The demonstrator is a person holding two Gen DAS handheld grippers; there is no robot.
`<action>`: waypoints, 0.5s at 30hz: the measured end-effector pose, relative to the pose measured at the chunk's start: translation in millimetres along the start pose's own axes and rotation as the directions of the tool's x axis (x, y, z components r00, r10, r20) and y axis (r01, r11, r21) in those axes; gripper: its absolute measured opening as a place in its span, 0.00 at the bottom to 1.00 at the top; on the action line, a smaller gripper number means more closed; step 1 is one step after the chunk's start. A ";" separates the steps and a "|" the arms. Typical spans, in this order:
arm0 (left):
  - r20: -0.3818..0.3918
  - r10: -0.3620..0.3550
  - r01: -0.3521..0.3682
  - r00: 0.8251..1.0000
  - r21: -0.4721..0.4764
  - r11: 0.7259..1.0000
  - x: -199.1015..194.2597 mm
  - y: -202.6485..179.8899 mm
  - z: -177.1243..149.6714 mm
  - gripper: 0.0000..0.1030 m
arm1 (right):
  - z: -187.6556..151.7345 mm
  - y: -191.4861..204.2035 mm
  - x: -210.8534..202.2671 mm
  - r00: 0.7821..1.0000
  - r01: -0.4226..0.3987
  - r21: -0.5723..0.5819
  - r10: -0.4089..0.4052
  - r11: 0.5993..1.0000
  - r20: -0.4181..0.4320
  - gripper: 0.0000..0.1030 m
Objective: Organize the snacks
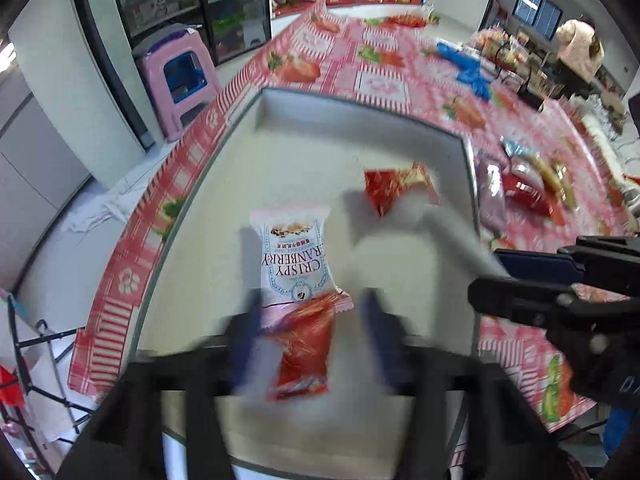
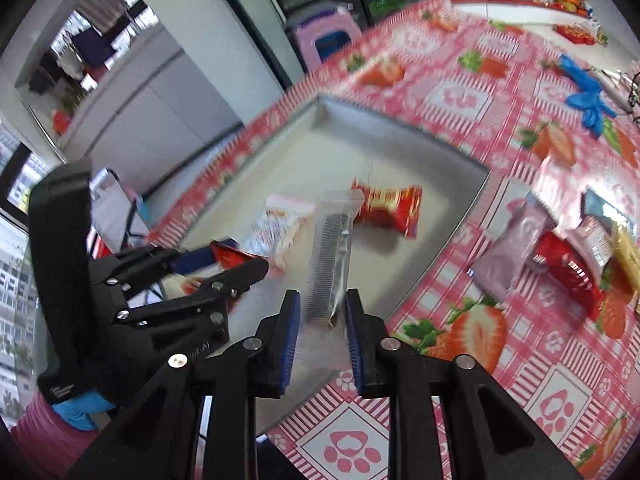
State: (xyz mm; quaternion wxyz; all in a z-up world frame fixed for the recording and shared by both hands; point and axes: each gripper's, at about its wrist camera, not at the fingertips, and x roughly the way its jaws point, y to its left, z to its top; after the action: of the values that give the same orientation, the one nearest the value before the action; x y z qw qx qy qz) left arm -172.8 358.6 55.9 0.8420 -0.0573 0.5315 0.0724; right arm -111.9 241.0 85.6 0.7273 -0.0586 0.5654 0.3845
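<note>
A red-and-white checked plastic cloth printed with strawberries and paw marks covers the worktop [image 2: 472,92], and on it lies a shallow, pale grey rectangular tray [image 1: 320,128] with a raised rim. The left hand-held gripper [image 1: 310,344] hangs over the near end of the tray with its blue-padded fingers [image 1: 248,320] set fairly wide apart; a small red foil snack packet [image 1: 304,352] sits between them, though motion blur hides whether the pads actually press it. Just ahead of that gripper, lying flat on the tray floor, is a white and pale blue wrapper printed "CRISPY CRANBERRY" [image 1: 294,258], its near end touching the red packet. Farther ahead and to the right rests a red and gold snack packet [image 2: 388,208]. The right hand-held gripper [image 2: 322,332] comes in from the right of the tray, its blue pads closed in narrowly on the lower end of a long, clear plastic-wrapped dark wafer bar [image 2: 332,256], which stands tilted up over the tray edge. To the right of this gripper, on the cloth outside the tray, a loose pile of snacks [image 2: 560,248] lies together, with mauve, red and yellow wrappers. Far ahead lies a crumpled blue glove [image 2: 588,96], and beyond the worktop's left side stands a pink plastic stool [image 1: 176,76].
</note>
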 end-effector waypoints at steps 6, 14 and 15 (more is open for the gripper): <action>0.044 -0.003 0.002 0.999 0.018 1.000 -25.0 -5.1 2.3 0.77 | -14.2 -31.0 -14.2 0.997 0.072 0.062 -0.073 0.995 0.016 0.87; 0.112 -0.114 0.099 0.987 0.128 0.987 -95.6 -74.1 42.4 0.77 | -36.2 -117.7 -96.9 0.976 0.132 0.242 -0.169 0.961 0.137 0.87; 0.143 -0.123 0.102 0.982 0.150 0.983 -109.6 -86.7 51.4 0.79 | -38.2 -130.3 -112.2 0.970 0.138 0.272 -0.186 0.952 0.160 0.87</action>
State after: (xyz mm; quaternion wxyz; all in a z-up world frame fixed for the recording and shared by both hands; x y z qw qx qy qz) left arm -158.0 275.6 178.7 0.8846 -0.0215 0.4657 -0.0093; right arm -67.4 74.9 123.9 0.8068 0.0265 0.5347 0.2499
